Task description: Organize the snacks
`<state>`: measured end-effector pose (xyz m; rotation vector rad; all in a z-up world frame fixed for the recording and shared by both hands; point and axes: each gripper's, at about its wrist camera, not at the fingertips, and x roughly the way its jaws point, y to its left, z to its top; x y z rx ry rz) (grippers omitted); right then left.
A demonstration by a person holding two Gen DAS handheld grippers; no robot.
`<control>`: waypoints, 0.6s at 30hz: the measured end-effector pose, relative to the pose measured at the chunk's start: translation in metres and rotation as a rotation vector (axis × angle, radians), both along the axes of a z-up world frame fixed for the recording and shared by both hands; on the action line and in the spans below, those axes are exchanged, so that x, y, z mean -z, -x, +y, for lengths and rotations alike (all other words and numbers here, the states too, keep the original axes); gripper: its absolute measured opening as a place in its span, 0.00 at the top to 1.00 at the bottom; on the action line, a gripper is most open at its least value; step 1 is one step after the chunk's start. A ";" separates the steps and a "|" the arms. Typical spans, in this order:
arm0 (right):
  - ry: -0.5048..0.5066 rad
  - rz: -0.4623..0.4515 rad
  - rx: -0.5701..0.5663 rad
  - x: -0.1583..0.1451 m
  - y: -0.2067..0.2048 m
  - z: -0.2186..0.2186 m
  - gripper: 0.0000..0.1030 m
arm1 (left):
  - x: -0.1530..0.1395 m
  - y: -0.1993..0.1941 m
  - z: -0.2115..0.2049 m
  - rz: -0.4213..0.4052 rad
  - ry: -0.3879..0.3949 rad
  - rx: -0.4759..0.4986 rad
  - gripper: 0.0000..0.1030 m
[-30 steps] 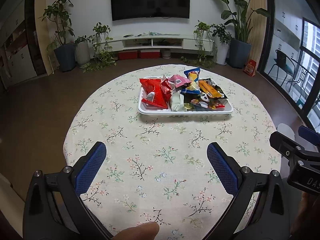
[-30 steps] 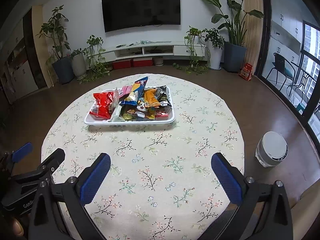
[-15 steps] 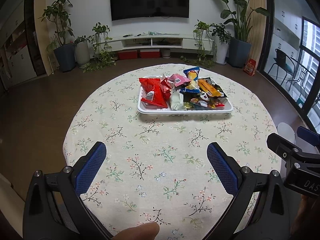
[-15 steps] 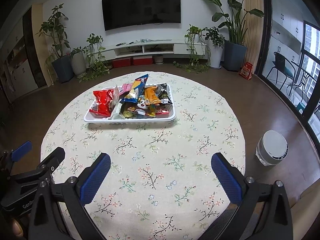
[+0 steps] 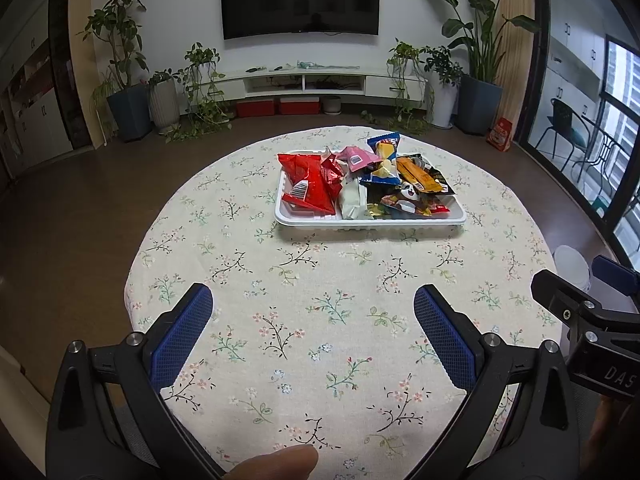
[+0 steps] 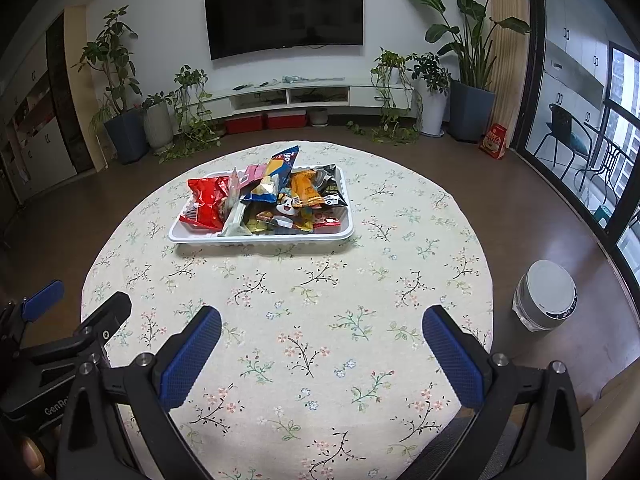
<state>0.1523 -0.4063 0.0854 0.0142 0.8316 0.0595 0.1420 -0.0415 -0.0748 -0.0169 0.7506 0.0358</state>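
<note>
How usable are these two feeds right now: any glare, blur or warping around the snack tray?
Left wrist view: sharp, even light, the white tray and red packet readable; fisheye bends the room edges, and a blurred fingertip intrudes at the bottom. Right wrist view: equally sharp, soft shadow under the tray, faint reflections in the TV.

lower snack packets (image 5: 384,204) buried (labels unreadable), fingertip (image 5: 276,466) cut off

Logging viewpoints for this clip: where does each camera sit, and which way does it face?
Left wrist: on the left gripper, facing across the table to the tray; open jaws, a fingertip and the right gripper show.
Right wrist: on the right gripper, same heading; open jaws and the left gripper show.
Both share the tray, snacks and TV.
</note>
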 end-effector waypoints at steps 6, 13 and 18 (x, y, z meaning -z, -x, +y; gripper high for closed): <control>0.000 0.005 -0.002 0.002 0.001 0.001 0.00 | 0.001 0.000 0.000 0.001 -0.001 0.003 0.01; 0.001 0.005 -0.002 0.002 0.001 0.002 0.00 | 0.002 0.002 -0.001 0.003 -0.002 0.008 0.01; 0.000 0.007 -0.005 0.004 0.001 0.002 0.00 | 0.001 0.002 -0.002 0.003 -0.007 0.013 0.01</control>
